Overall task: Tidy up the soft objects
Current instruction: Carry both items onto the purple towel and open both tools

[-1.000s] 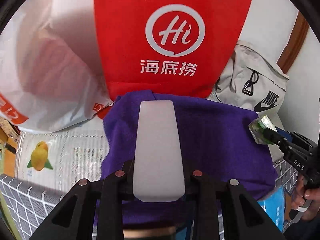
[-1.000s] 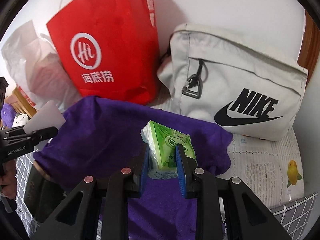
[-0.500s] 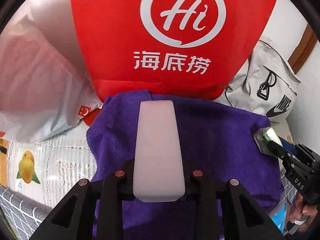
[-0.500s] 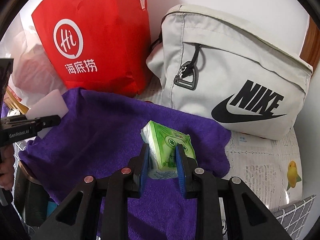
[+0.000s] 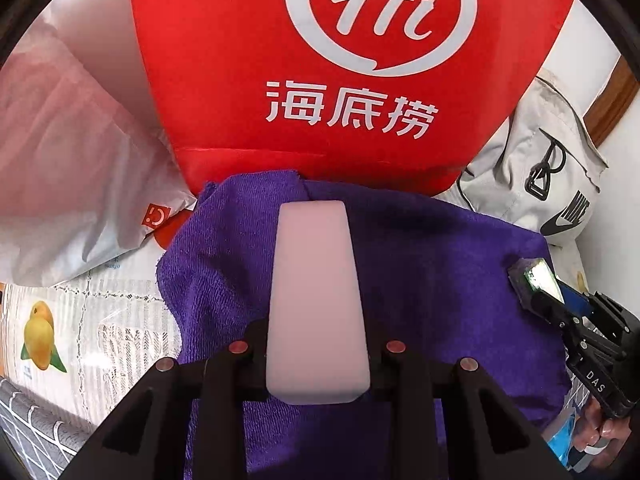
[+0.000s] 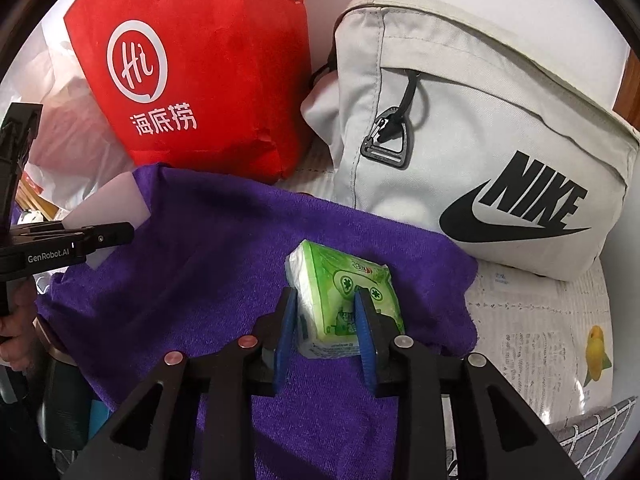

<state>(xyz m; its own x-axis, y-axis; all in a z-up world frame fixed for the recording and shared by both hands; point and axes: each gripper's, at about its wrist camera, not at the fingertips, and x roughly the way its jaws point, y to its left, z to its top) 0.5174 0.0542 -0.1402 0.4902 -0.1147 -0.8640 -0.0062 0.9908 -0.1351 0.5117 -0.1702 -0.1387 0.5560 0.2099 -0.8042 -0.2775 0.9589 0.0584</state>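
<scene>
A purple towel (image 5: 440,264) lies spread in front of a red bag (image 5: 344,64); it also shows in the right wrist view (image 6: 200,260). My left gripper (image 5: 316,344) is shut on a pale white sponge block (image 5: 316,292) held over the towel's left part. My right gripper (image 6: 326,312) is shut on a green tissue pack (image 6: 344,292) over the towel's right part. The right gripper with the pack shows at the right of the left wrist view (image 5: 540,280). The left gripper with the block shows at the left of the right wrist view (image 6: 108,216).
A grey Nike bag (image 6: 480,140) stands right of the red bag (image 6: 200,60). A white plastic bag (image 5: 68,168) lies at the left. A fruit-print cover (image 5: 92,320) and a grey checked cloth (image 5: 36,432) lie under the towel.
Both grippers have moved forward with their loads, closer to the red bag and the Nike bag. Both holds are unchanged.
</scene>
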